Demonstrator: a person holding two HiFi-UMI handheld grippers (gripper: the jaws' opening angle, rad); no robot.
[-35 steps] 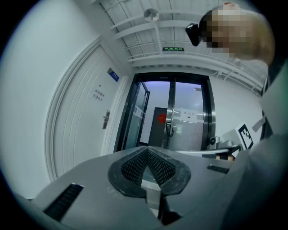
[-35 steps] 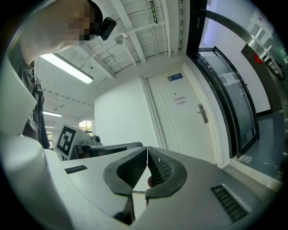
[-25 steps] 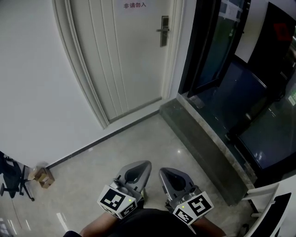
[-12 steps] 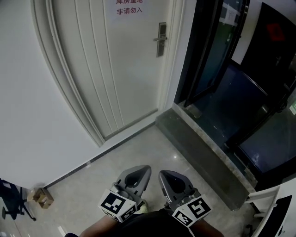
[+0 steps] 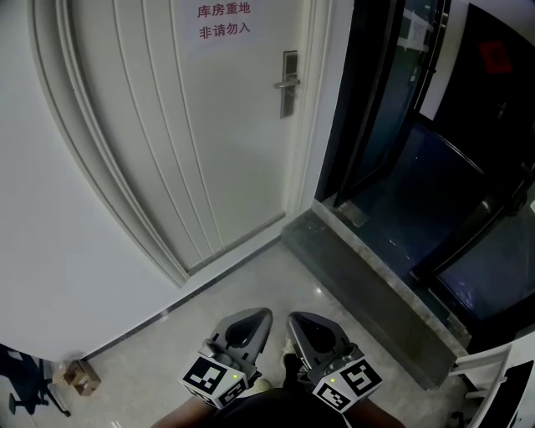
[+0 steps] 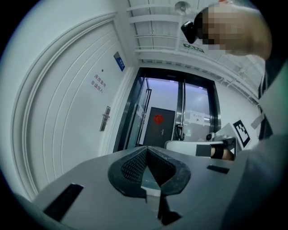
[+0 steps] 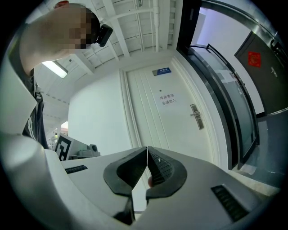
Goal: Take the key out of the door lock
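The white door (image 5: 209, 134) stands ahead, with a metal lock plate and lever handle (image 5: 287, 84) on its right side. A key in the lock is too small to make out. The lock (image 6: 105, 119) also shows in the left gripper view, and the lock (image 7: 196, 116) in the right gripper view, both far off. My left gripper (image 5: 251, 320) and right gripper (image 5: 308, 324) are held low, side by side near my body. Both are shut with nothing between their jaws, as the left gripper (image 6: 146, 149) and right gripper (image 7: 147, 148) show close up.
A red-lettered sign (image 5: 224, 21) hangs on the door. To the right, a stone threshold (image 5: 368, 284) leads to dark glass doors (image 5: 401, 109). A small cardboard box (image 5: 81, 377) and a chair base (image 5: 21, 389) sit at the left on the tiled floor (image 5: 251, 284).
The head view has come nearer the door: the lock and sign sit lower and larger in the frame. Both grippers stay shut and low.
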